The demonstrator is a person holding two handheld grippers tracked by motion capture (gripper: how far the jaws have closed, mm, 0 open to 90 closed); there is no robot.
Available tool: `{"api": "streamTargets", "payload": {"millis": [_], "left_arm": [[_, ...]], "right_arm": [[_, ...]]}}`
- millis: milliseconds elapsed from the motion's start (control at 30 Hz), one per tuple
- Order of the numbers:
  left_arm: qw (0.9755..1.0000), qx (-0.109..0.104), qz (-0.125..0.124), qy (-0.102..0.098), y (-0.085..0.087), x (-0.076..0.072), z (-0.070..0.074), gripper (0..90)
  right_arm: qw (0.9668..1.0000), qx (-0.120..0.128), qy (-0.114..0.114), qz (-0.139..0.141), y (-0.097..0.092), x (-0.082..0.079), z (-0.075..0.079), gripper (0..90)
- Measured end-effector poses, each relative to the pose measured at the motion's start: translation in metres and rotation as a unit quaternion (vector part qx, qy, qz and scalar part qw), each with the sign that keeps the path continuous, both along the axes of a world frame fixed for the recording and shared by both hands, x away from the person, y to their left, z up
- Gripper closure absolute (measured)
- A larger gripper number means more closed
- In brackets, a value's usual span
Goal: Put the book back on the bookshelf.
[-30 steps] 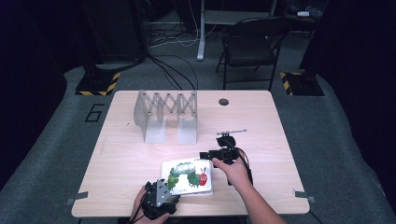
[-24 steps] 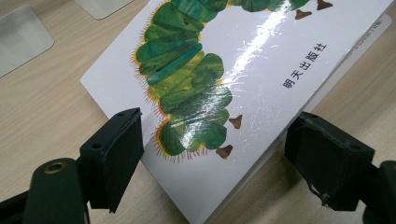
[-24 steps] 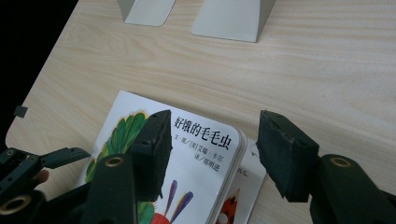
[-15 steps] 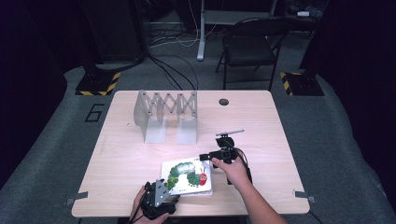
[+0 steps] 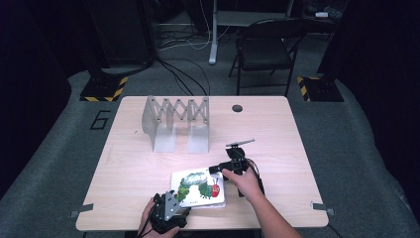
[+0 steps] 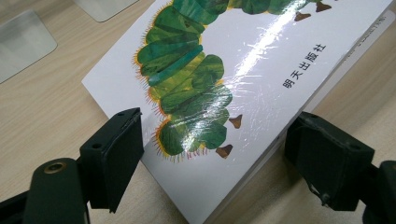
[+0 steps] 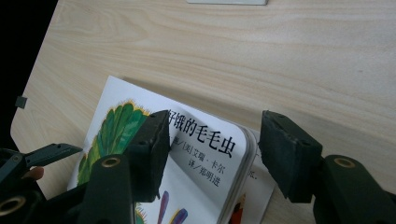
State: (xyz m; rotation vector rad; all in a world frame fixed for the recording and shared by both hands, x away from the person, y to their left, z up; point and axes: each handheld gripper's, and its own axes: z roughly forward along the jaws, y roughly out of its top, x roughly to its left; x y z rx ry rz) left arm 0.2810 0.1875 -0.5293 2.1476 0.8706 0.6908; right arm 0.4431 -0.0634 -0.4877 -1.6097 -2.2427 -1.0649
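A white picture book [image 5: 198,187] with a green caterpillar on its cover lies flat near the table's front edge. My left gripper [image 5: 174,204] sits at the book's near left corner. In the left gripper view its jaws [image 6: 217,121] straddle that corner, and both tips meet the edges of the book [image 6: 261,70]. My right gripper [image 5: 219,171] is at the far right corner. Its jaws [image 7: 212,123] have just been opening and stand apart from the book [image 7: 205,144], with the slightly lifted corner of the cover between them.
A grey metal accordion rack [image 5: 176,121] stands on flat feet at the back left of the wooden table [image 5: 297,148]. A round black grommet [image 5: 237,107] sits near the far edge. A folding chair [image 5: 267,44] stands beyond the table.
My right gripper has dipped slightly toward the book's far right corner. The left gripper and the book have stayed put.
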Motion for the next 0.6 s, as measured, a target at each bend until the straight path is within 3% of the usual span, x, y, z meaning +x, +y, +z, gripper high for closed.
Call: {"api": "streamTargets", "payload": {"millis": [267,333,600], "left_arm": [[1.0,0.0,0.001,-0.001,-0.0002,-0.0002,-0.0002,20.1],[1.0,0.0,0.001,-0.001,-0.0002,-0.0003,-0.0002,20.0],[1.0,-0.004,0.004,-0.002,0.0002,0.0,-0.0002,19.9]], "right_arm": [[0.9998,0.012,0.012,0.009,0.0051,-0.0005,-0.0033,44.8],[0.9999,0.008,0.005,0.01,0.0072,-0.0018,-0.0027,45.3],[0.9996,0.022,0.014,0.005,0.0021,-0.0003,0.0013,53.7]]}}
